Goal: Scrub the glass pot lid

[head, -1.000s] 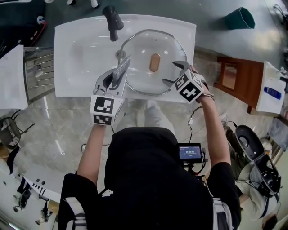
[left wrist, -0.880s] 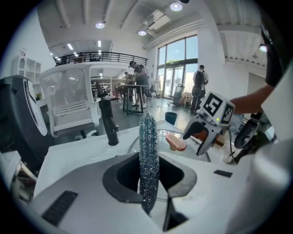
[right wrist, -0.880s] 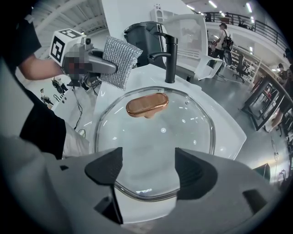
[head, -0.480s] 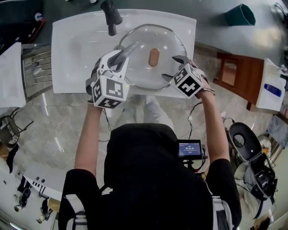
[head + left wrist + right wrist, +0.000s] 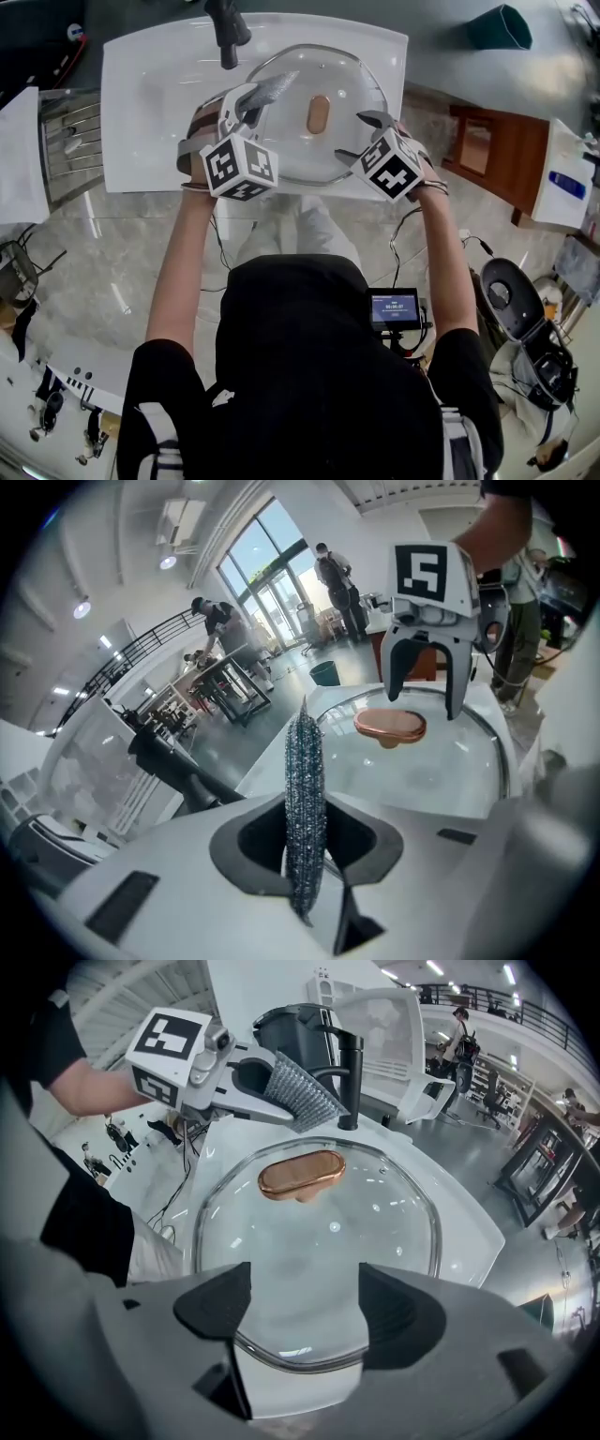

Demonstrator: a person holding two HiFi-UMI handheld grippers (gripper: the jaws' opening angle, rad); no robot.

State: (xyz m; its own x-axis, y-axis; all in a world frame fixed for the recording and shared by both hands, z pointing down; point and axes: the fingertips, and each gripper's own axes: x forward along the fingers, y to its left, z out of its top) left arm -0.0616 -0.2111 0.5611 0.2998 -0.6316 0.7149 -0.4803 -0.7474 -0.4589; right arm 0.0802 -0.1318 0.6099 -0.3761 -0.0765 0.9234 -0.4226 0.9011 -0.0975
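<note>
L gripper (image 5: pixel 306 855) jaws pinch a scrubber (image 5: pixel 304 780) edge-on, free end poking out over the lid (image 5: pixel 349 89), prob to reach the glass by the knob (image 5: pixel 319 114). R gripper (image 5: pixel 305 1309) jaws gape w/ the near rim between, unpinched, likely to steady it. Lid sits knob-up in the sink (image 5: pixel 155 94)

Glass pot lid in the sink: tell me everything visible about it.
The round clear glass pot lid, metal-rimmed, with an oval copper-coloured knob at its centre, lies knob up in the white sink below the black tap. The right gripper has its jaws apart, straddling the lid's rim. The left gripper holds a silvery mesh scrubber over the lid's left part; whether they touch cannot be told.
</note>
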